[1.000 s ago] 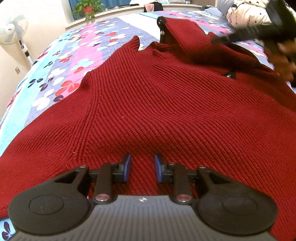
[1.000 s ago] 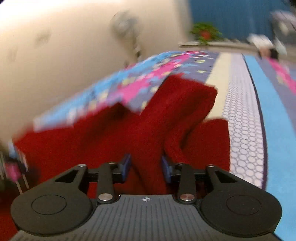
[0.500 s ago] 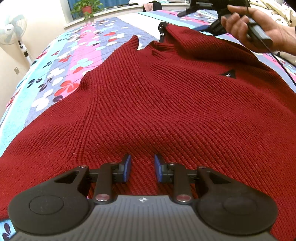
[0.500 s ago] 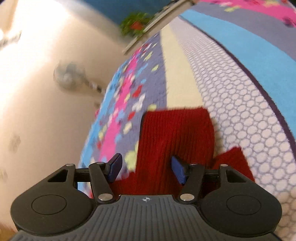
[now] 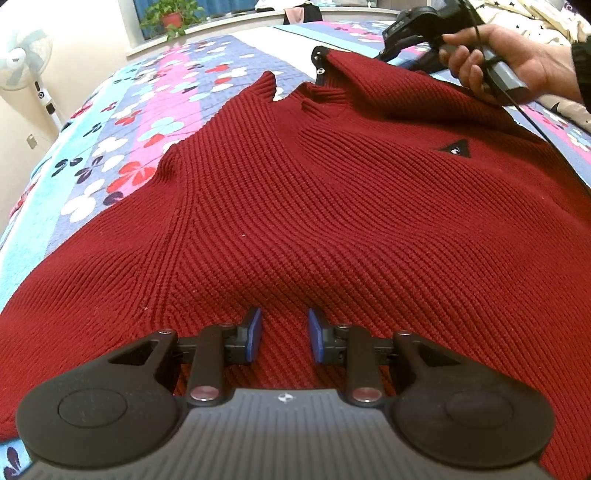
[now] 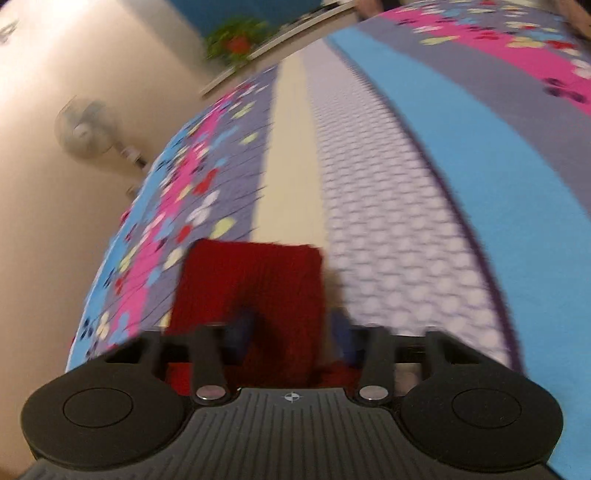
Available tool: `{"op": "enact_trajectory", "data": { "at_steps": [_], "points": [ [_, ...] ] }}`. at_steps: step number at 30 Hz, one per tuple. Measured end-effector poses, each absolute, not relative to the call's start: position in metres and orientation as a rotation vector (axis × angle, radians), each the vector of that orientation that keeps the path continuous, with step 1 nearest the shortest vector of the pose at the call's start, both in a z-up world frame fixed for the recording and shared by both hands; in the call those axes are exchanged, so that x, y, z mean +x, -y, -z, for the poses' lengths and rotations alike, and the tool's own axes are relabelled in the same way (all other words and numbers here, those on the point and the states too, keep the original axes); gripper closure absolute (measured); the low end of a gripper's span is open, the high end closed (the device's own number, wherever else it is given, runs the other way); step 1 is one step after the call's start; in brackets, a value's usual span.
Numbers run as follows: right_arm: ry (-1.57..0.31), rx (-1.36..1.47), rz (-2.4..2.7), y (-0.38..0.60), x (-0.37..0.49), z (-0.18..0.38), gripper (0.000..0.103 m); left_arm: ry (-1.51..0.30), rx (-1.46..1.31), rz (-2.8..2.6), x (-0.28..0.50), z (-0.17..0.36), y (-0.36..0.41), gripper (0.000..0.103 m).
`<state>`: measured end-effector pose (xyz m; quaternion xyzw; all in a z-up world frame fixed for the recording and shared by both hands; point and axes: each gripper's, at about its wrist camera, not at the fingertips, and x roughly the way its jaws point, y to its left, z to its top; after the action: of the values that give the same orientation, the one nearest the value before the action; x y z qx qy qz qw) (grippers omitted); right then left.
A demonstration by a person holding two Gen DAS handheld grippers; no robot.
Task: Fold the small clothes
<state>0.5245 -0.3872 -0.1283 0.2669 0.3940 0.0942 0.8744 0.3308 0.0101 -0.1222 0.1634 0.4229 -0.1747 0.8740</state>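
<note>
A dark red knitted sweater lies front up on the flowered bedspread, with a small black triangle label on its chest. My left gripper sits at the near hem, and its blue pads grip a raised ridge of the knit. A hand holds the right gripper at the far shoulder, where the knit is lifted into a fold. In the blurred right wrist view a red sleeve cuff lies between the fingers of my right gripper. Its jaws are closing, and the pads still stand apart.
A standing fan is by the wall on the left, and a potted plant stands on the sill beyond the bed. A star-patterned quilt is bunched at the far right. The bedspread's honeycomb and blue stripes run ahead of the right gripper.
The right gripper swung across and rolled. A second ago it had lifted knit between its fingers; it then stood wide over the flat cuff, and its jaws are narrower now. The left gripper stayed put.
</note>
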Motion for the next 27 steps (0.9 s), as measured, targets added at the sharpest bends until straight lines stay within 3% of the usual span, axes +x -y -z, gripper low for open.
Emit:
{"op": "enact_trajectory", "data": {
  "at_steps": [4, 9, 12, 14, 16, 19, 27],
  "points": [
    [-0.72, 0.527, -0.248, 0.396, 0.512, 0.089, 0.09, -0.885, 0.336, 0.376, 0.331, 0.122, -0.012, 0.073],
    [-0.355, 0.595, 0.024, 0.481, 0.426, 0.023, 0.09, -0.888, 0.334, 0.387, 0.333, 0.122, -0.013, 0.073],
    [-0.193, 0.574, 0.381, 0.543, 0.362, 0.023, 0.089, -0.887, 0.34, 0.386, 0.333, 0.121, -0.012, 0.073],
    [-0.217, 0.531, 0.631, 0.582, 0.338, 0.052, 0.084, -0.887, 0.341, 0.385, 0.333, 0.122, -0.012, 0.073],
    [-0.356, 0.509, 0.812, 0.626, 0.325, 0.1, 0.083, -0.884, 0.343, 0.385, 0.332, 0.121, -0.012, 0.073],
    [-0.457, 0.68, 0.948, 0.68, 0.287, 0.149, 0.083, -0.879, 0.34, 0.385, 0.331, 0.122, -0.012, 0.073],
    [-0.407, 0.72, 0.934, 0.711, 0.205, 0.138, 0.083, -0.863, 0.334, 0.38, 0.327, 0.121, -0.013, 0.071]
  ]
}}
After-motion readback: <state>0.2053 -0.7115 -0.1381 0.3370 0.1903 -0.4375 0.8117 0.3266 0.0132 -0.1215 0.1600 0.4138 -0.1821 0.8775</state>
